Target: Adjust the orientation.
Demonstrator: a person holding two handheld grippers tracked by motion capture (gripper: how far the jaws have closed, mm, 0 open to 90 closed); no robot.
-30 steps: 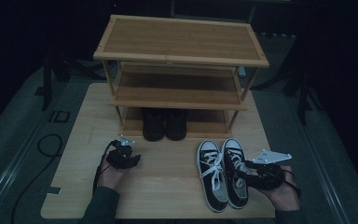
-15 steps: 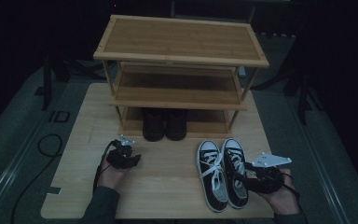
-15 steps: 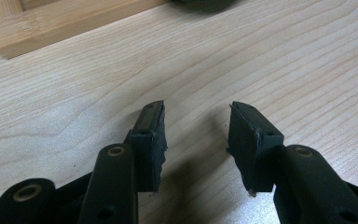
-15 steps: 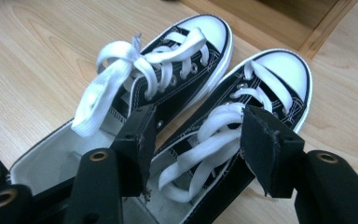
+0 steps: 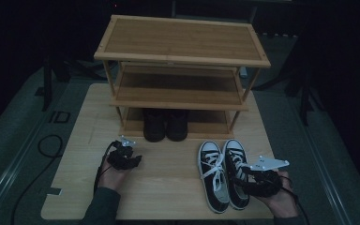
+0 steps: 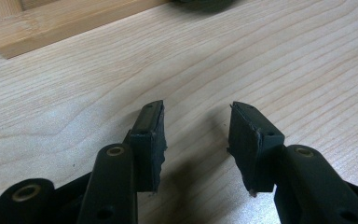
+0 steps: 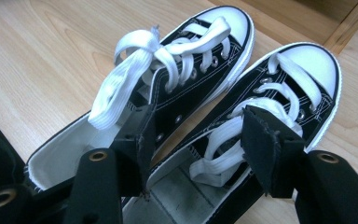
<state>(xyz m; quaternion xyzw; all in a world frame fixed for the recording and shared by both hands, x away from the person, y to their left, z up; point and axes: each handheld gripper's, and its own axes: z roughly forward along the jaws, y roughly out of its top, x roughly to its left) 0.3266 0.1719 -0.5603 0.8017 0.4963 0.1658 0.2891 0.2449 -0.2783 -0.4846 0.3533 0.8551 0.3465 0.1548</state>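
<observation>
The sneakers (image 5: 222, 173) stand side by side on the table (image 5: 168, 187) at about 5 o'clock from the rack (image 5: 180, 70), toes toward it, not yet lifted. The right gripper (image 7: 196, 140) hangs over their heels, jaws wide and just been opening, one jaw inside the left shoe, the other over the right shoe's laces; nothing is pinched. So the grasp looks unmade, and shelving is all left. The boots (image 5: 165, 124) already sit on the bottom shelf. The left gripper (image 6: 196, 135), at 7 o'clock from the rack, is wide and empty over bare wood.
</observation>
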